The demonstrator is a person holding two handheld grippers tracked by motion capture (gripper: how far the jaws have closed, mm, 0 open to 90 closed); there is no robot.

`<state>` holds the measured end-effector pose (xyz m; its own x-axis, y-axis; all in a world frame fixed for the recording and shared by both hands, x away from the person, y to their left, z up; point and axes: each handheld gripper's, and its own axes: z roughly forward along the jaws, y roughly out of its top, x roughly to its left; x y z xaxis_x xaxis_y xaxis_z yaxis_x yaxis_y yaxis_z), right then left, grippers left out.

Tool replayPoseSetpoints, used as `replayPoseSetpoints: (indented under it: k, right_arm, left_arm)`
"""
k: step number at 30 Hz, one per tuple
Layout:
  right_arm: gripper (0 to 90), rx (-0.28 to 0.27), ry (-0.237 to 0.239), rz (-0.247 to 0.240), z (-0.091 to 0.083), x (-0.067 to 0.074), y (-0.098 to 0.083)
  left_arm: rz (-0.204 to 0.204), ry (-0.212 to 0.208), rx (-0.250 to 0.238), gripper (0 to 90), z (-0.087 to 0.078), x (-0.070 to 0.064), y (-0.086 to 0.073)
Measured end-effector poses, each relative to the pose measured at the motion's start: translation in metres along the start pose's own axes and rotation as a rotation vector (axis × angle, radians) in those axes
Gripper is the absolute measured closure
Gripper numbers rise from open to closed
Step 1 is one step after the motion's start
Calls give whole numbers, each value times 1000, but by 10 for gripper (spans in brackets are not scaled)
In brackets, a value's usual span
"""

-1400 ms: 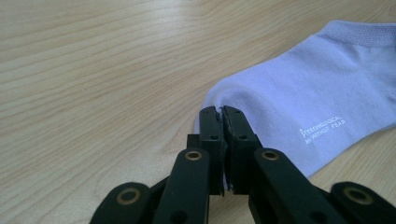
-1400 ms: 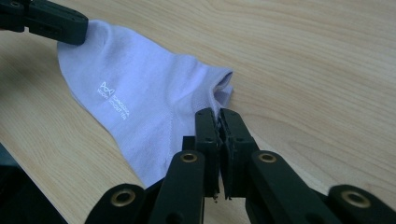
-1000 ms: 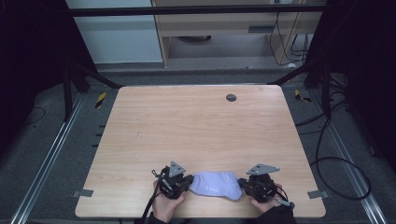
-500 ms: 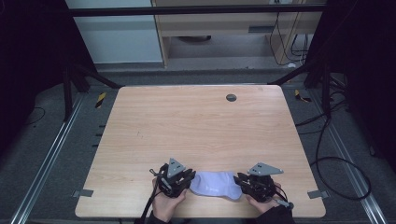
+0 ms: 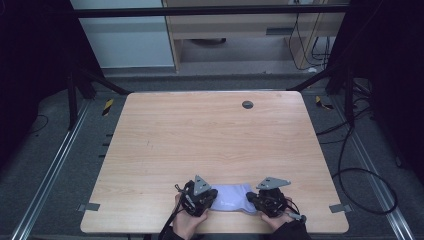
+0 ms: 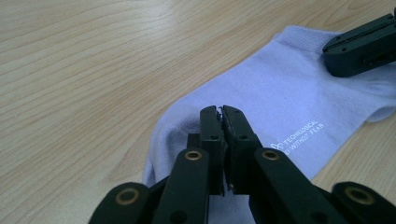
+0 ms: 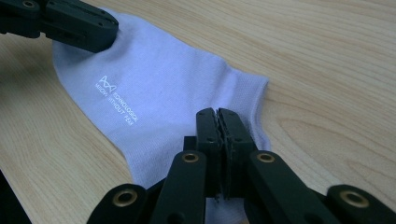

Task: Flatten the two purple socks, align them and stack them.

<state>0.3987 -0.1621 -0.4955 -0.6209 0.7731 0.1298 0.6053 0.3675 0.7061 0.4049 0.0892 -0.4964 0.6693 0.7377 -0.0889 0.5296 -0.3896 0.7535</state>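
A pale lilac ankle sock (image 5: 231, 198) with small white lettering lies flat near the table's front edge. My left gripper (image 5: 210, 199) sits at its left end and my right gripper (image 5: 251, 200) at its right end. In the left gripper view the jaws (image 6: 221, 109) are shut, tips over the sock (image 6: 280, 102), with no fabric visible between them. The right gripper's jaw (image 6: 362, 44) rests on the far end. In the right gripper view the jaws (image 7: 217, 112) are shut over the cuff end of the sock (image 7: 159, 79). The left gripper (image 7: 79, 25) lies on the toe end.
The wooden table (image 5: 210, 145) stretches bare beyond the sock, with a dark round grommet (image 5: 247, 104) near its far edge. Grey tape tabs (image 5: 88, 207) mark the front corners. Cables (image 5: 350, 165) trail on the floor at the right. The front edge is just behind both hands.
Both grippers have slid a little inward toward each other along the sock. The sock stays in place near the front edge.
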Motion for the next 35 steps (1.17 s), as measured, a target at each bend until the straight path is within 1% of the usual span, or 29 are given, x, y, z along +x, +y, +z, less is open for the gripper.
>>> replayPoseSetpoints:
  k: [2, 3, 4, 7, 9, 10, 11, 12, 14, 16, 18, 20, 22, 24, 28, 31, 35]
  right_arm:
    - [873, -15, 4, 4, -3, 0, 1]
    - [868, -27, 7, -2, -4, -1, 2]
    - [861, -37, 4, 3, -7, -1, 3]
    - [847, -89, -5, 22, -15, -6, 5]
    - [828, -118, -24, 41, -20, -12, 5]
    - [806, -137, -42, 56, -23, -16, 5]
    - [800, -144, -49, 60, -25, -19, 5]
    - [785, -162, -65, 72, -27, -24, 4]
    - [739, -181, -97, 92, -31, -32, 3]
    - [693, -190, -117, 113, -34, -40, 0]
    - [645, -201, -141, 123, -36, -47, -2]
    - [571, -214, -172, 131, -38, -53, -4]
    - [502, -225, -191, 144, -39, -59, -5]
    - [443, -229, -212, 153, -39, -65, -7]
    - [371, -225, -229, 183, -39, -73, -10]
    - [317, -222, -249, 188, -39, -77, -11]
    - [274, -226, -276, 190, -38, -81, -12]
  left_arm:
    - [-5, -3, -18, 833, -2, 1, 1]
    - [-6, -2, -32, 826, -4, 3, 1]
    - [-11, 0, -49, 813, -6, 4, 2]
    - [-21, 15, -102, 777, -15, 11, 4]
    - [-43, 33, -130, 728, -21, 19, 6]
    - [-48, 37, -134, 697, -22, 21, 6]
    - [-55, 52, -139, 679, -24, 26, 6]
    - [-61, 68, -146, 645, -26, 31, 6]
    - [-82, 92, -154, 593, -30, 39, 5]
    - [-100, 112, -166, 539, -34, 47, 4]
    - [-114, 128, -171, 494, -39, 55, 3]
    - [-141, 129, -184, 449, -43, 62, 1]
    - [-138, 148, -186, 412, -46, 68, -1]
    - [-138, 155, -183, 382, -49, 74, -3]
    - [-169, 168, -183, 340, -54, 86, -8]
    - [-181, 190, -173, 322, -58, 94, -13]
    - [-193, 200, -168, 310, -61, 101, -17]
